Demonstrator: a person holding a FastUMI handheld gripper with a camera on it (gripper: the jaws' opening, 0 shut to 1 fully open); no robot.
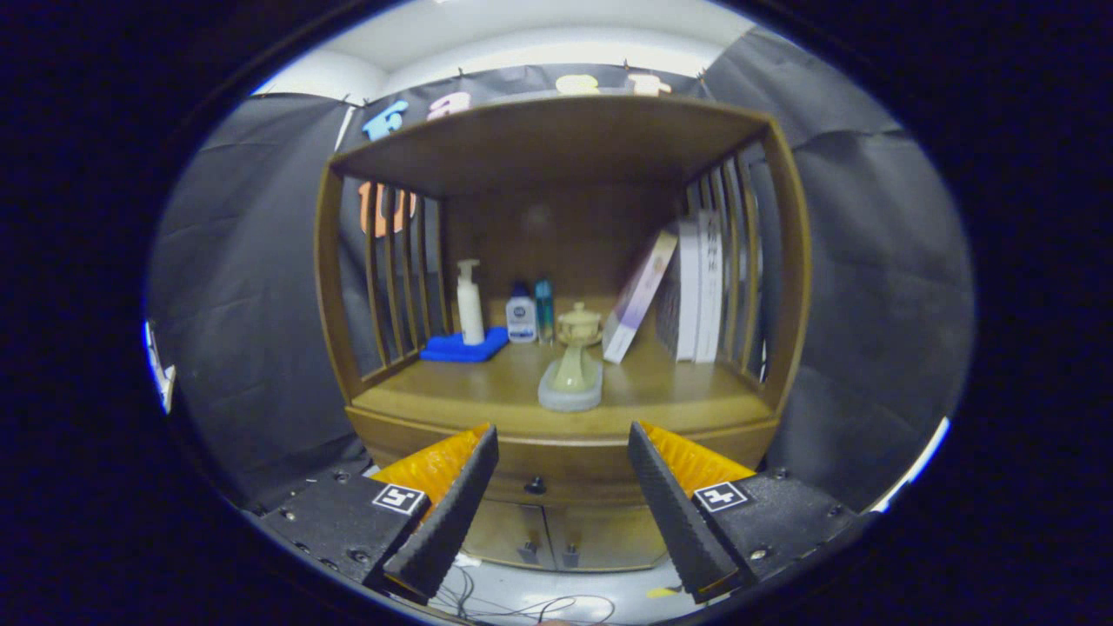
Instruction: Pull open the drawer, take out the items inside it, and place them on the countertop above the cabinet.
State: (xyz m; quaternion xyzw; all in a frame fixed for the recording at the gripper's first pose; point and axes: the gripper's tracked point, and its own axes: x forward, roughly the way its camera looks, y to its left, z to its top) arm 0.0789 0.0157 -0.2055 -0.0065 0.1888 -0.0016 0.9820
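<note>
Gripper (563, 452) wide open, holding nothing, facing the cabinet (787, 261) from a little way off. Drawer (556, 461) looks shut, its knob (536, 484) between the fingers and beyond them. Contents hidden. Counter (678, 387) carries bottles, a small jar on a stand, leaning books. Fits drawer not yet pulled, or emptied and shut again; cannot tell which.

From my gripper (563, 448), fingers spread wide with nothing between them, the drawer (556, 474) front is covered at both ends, toward nine and three o'clock of its knob (535, 484). Book (709, 287) spine lettering is too small to read. The bottle labels (521, 320) blur.
</note>
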